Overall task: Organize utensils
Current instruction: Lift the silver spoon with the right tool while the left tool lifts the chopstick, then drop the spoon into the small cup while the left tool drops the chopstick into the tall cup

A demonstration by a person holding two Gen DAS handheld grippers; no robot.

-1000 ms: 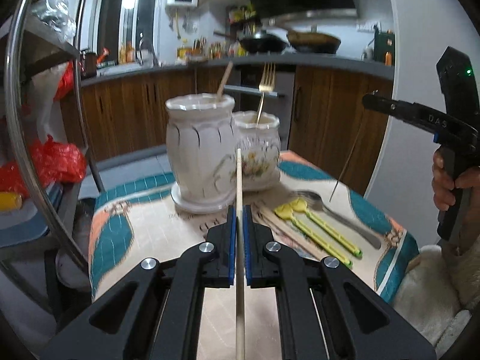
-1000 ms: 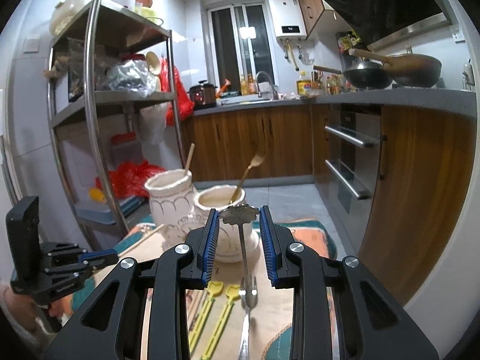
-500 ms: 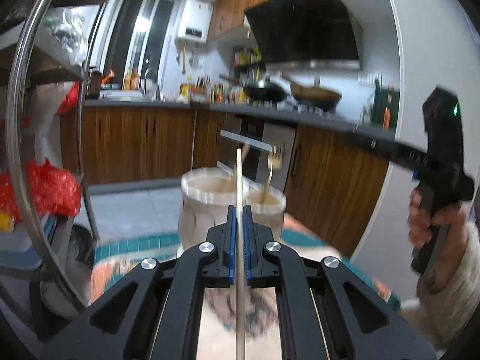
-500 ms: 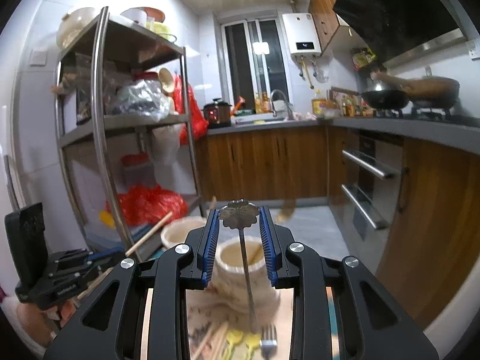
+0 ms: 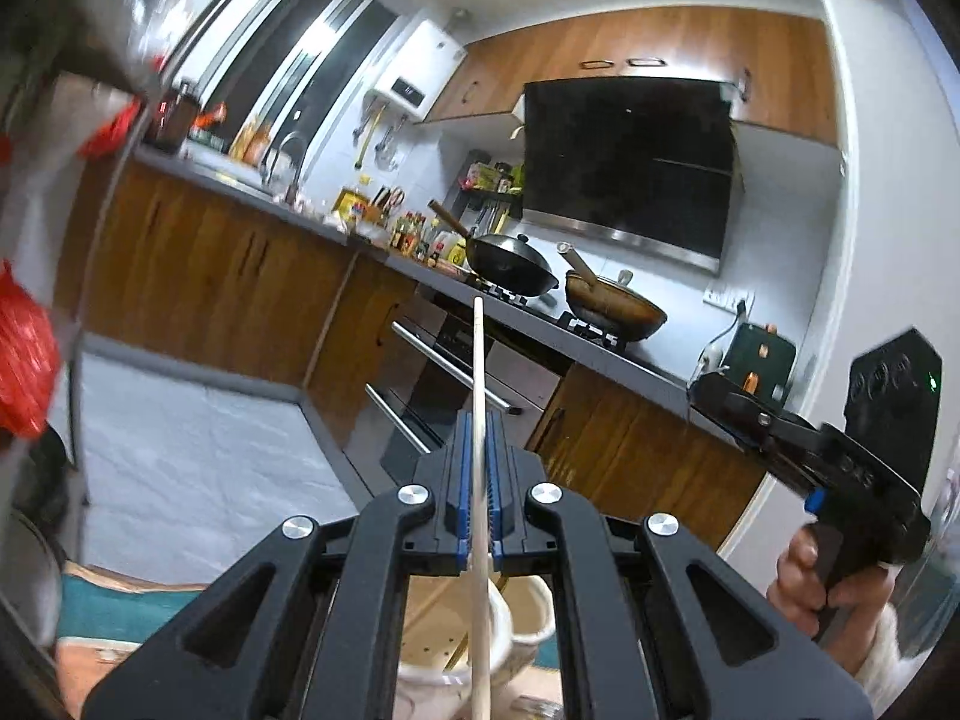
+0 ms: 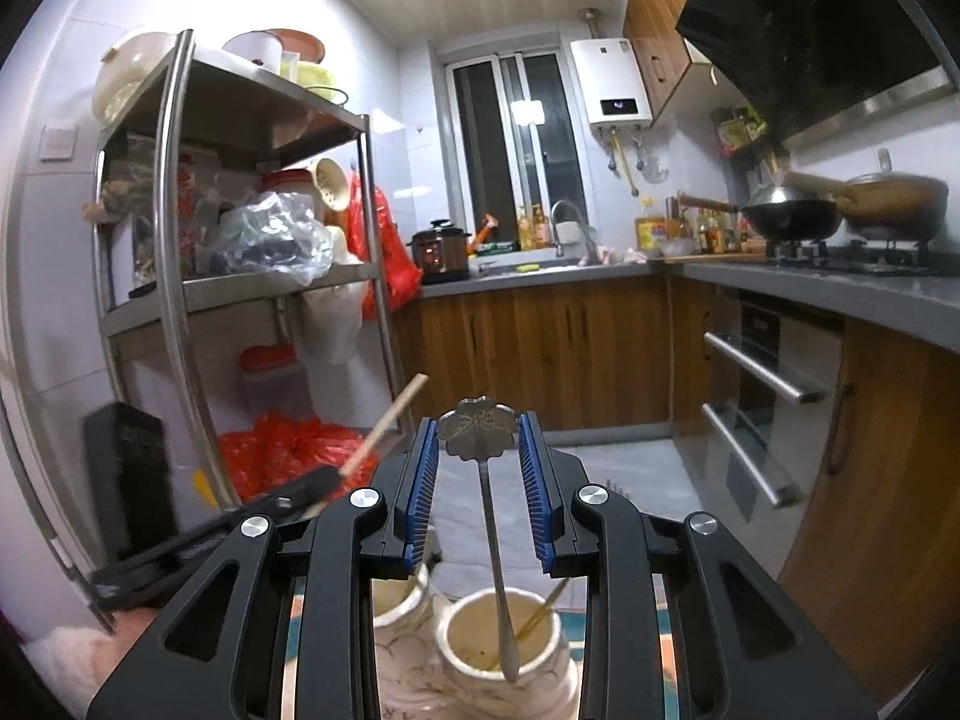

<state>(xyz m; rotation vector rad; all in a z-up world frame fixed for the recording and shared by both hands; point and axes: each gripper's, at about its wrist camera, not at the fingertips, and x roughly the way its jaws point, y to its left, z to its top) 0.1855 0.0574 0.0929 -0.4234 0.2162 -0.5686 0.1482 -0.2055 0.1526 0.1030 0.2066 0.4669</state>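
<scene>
My left gripper (image 5: 477, 438) is shut on a long wooden chopstick (image 5: 477, 360) that stands up between its blue pads. The chopstick's lower part hangs over the mouth of a white ceramic jar (image 5: 528, 618). My right gripper (image 6: 478, 456) is shut on the flower-shaped handle end of a silver utensil (image 6: 477, 435). Its stem hangs down into the smaller white jar (image 6: 474, 660), beside a gold utensil (image 6: 543, 609). The bigger jar (image 6: 393, 597) stands just left of it. In each view the other gripper (image 5: 780, 432) (image 6: 312, 489) shows at the side.
A steel shelf rack (image 6: 174, 240) with red bags stands on the left. Wooden cabinets, an oven with bar handles (image 6: 762, 372) and a counter with two woks (image 5: 510, 267) run along the back and right. The patterned tablecloth (image 5: 90, 594) shows at the bottom edge.
Both grippers have risen with their utensils, so the jars and table sank to the bottom of the views. The left view has also tilted. The silver utensil left the table and now hangs in the small jar.
</scene>
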